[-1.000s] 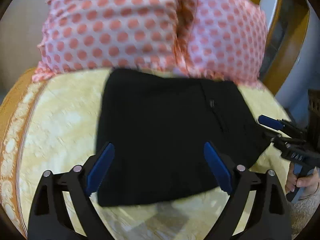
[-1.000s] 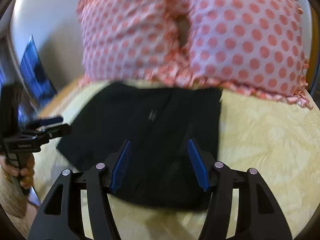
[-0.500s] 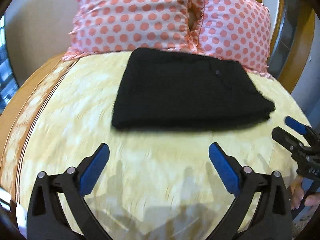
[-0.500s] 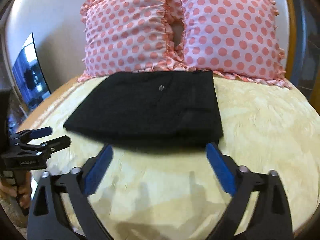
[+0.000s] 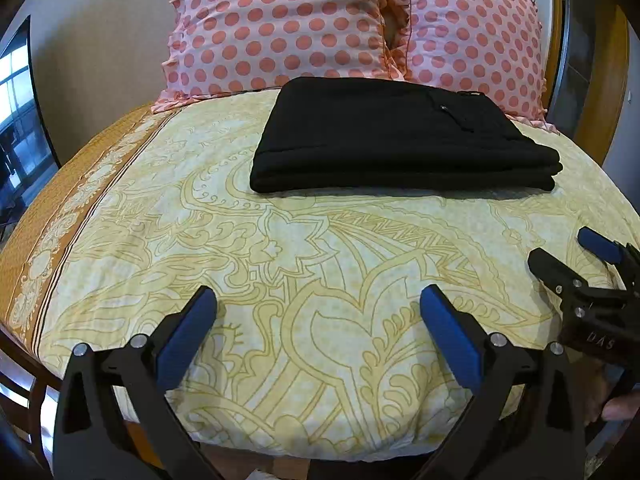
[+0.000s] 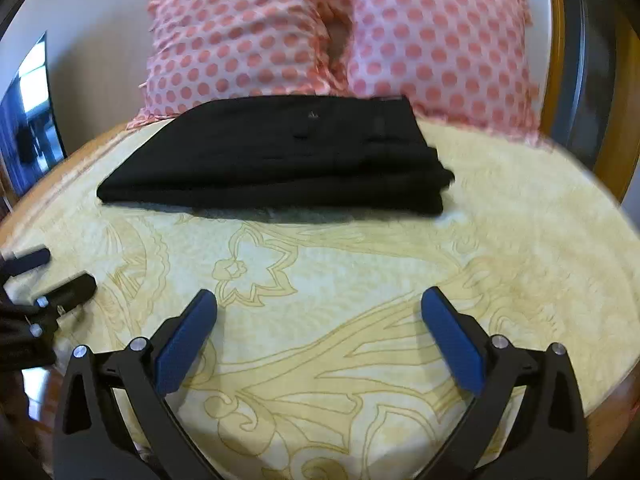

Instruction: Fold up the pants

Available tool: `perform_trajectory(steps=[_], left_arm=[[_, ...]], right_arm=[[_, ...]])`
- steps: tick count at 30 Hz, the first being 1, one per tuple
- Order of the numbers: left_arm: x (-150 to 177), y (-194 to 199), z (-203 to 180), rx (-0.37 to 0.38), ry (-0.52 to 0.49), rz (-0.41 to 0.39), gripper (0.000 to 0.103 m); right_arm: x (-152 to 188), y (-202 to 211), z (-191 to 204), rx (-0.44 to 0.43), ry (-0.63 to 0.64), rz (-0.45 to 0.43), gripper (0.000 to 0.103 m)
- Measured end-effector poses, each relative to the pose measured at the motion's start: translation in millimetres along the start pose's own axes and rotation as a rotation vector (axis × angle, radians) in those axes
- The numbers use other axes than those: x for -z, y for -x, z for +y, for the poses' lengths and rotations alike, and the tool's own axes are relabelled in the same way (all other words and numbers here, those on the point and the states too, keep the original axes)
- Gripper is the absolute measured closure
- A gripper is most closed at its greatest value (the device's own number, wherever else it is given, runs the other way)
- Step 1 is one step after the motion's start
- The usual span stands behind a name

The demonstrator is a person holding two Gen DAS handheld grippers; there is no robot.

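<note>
The black pants (image 5: 400,140) lie folded in a flat rectangular stack on the yellow patterned bedspread (image 5: 320,272), close to the pillows. They also show in the right wrist view (image 6: 280,160). My left gripper (image 5: 318,304) is open and empty, well back from the pants near the bed's front edge. My right gripper (image 6: 320,304) is open and empty too, also back from the pants. Each gripper shows at the edge of the other's view: the right one (image 5: 580,264) and the left one (image 6: 52,276).
Two pink polka-dot pillows (image 5: 280,24) (image 5: 472,36) stand against the wall behind the pants. An orange border (image 5: 60,200) runs along the bed's left side. A wooden frame (image 5: 612,92) stands at the right, a dark screen (image 6: 28,116) at the left.
Both grippers have pulled back from over the pants toward the bed's front edge. The pants lie where they were, folded. Both grippers stay open.
</note>
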State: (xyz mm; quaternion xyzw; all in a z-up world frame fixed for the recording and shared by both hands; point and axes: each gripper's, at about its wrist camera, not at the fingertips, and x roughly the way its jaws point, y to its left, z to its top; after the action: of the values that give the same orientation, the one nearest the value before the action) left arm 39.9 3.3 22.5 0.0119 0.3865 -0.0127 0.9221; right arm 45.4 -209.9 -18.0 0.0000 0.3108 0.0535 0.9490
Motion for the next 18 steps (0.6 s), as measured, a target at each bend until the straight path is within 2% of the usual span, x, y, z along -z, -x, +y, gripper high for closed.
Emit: perform_trajectory(steps=[5,18], left_arm=[[1.3,1.8,-2.0,-0.021,0.022,-0.001,0.002],[1.0,1.7,-2.1,-0.02,0.021,-0.003,0.002]], right_arm=[[0.4,0.7,0.8,0.019,-0.011,-0.012,0.001],[0.6,0.6,3.9,0.043,-0.026,-0.025,0.001]])
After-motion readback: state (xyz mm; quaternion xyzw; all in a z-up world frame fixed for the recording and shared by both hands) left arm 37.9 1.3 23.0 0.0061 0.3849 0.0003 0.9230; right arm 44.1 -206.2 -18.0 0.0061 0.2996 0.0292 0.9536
